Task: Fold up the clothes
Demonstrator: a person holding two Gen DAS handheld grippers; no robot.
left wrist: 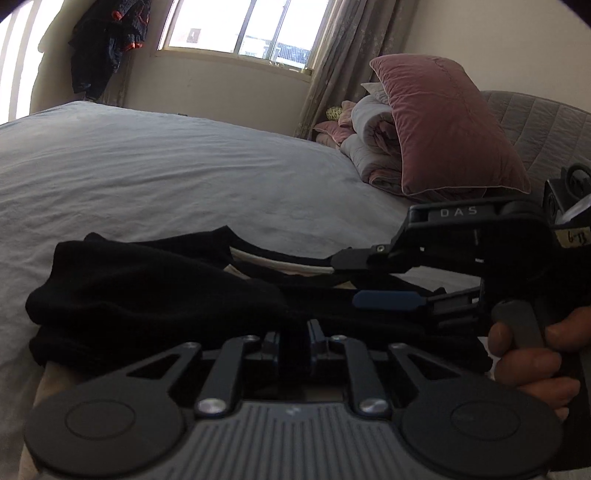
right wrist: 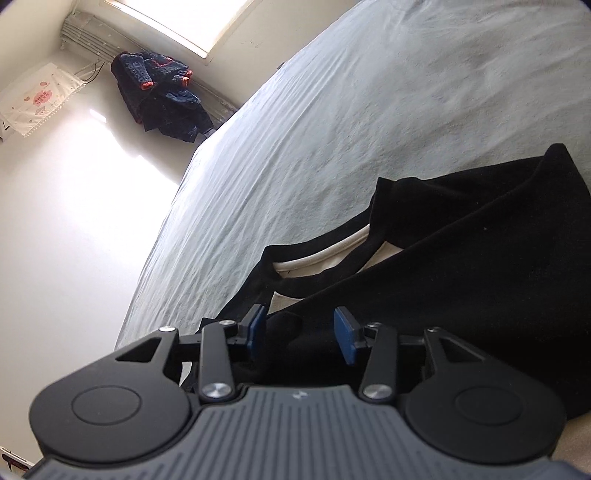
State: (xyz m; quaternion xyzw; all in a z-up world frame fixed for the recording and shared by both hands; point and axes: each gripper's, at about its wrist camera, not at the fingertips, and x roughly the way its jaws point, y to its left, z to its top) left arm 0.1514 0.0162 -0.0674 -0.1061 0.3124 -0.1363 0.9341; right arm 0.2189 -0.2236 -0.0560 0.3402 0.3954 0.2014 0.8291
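We begin with the bed (left wrist: 166, 166), covered by a pale grey sheet with light wrinkles, filling most of both views. It serves as the folding area, broad and flat enough to spread a garment. Beyond it, a window (left wrist: 240, 26) lets in strong daylight, a curtain (left wrist: 343, 55) hangs at its right, and a dark jacket with orange trim (right wrist: 159, 96) hangs by the wall. At the head of the bed a pink pillow (left wrist: 447, 125) leans on a rolled quilt (left wrist: 369, 147), pushed aside, we judge, to leave room.

The black garment (left wrist: 147, 295) lies near the bed's closest edge, partly doubled over, its cream lining showing at the neckline (right wrist: 321, 254). We judge the fold is under way but not finished, since the layers sit loosely and unevenly.

Our left hand-held gripper (left wrist: 301, 341) has its fingers drawn close together, with dark cloth seemingly pinched between them, probably to hold the near edge. Our right hand-held gripper (right wrist: 301, 332) has its blue pads (right wrist: 345, 339) spread apart, straddling a fold of the garment without clamping it. In the left view it reaches in sideways over the neckline, our right hand (left wrist: 535, 362) on its handle.
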